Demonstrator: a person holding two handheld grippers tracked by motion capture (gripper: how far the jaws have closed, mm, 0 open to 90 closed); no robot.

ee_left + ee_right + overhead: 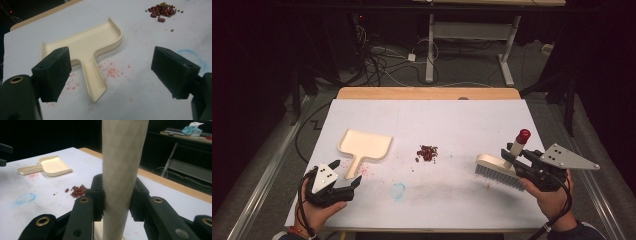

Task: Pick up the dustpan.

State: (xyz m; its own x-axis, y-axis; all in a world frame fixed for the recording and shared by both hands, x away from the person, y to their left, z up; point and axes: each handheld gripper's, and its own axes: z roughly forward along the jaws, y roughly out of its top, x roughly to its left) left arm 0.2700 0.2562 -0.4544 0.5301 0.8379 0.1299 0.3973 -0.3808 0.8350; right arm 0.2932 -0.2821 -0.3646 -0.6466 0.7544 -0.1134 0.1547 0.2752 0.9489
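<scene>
Brush handle (122,170) cut off at top

Beyond my hand-held grippers the white surface (462,120) ends in a wooden edge (427,93). Past it, grey floor (472,75) with tangled cables (377,60), a white desk frame (472,35), darkness all around.

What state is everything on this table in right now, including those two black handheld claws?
Cream plastic dustpan: lying flat on the white table, empty, nothing gripping it.
Pile of dark red beans: loose on the table, unswept.
White-bristled brush with red-tipped handle: bristles down, handle clamped.
Left gripper: jaws open, handle of the dustpan just ahead.
Right gripper: jaws shut on the brush handle.
</scene>
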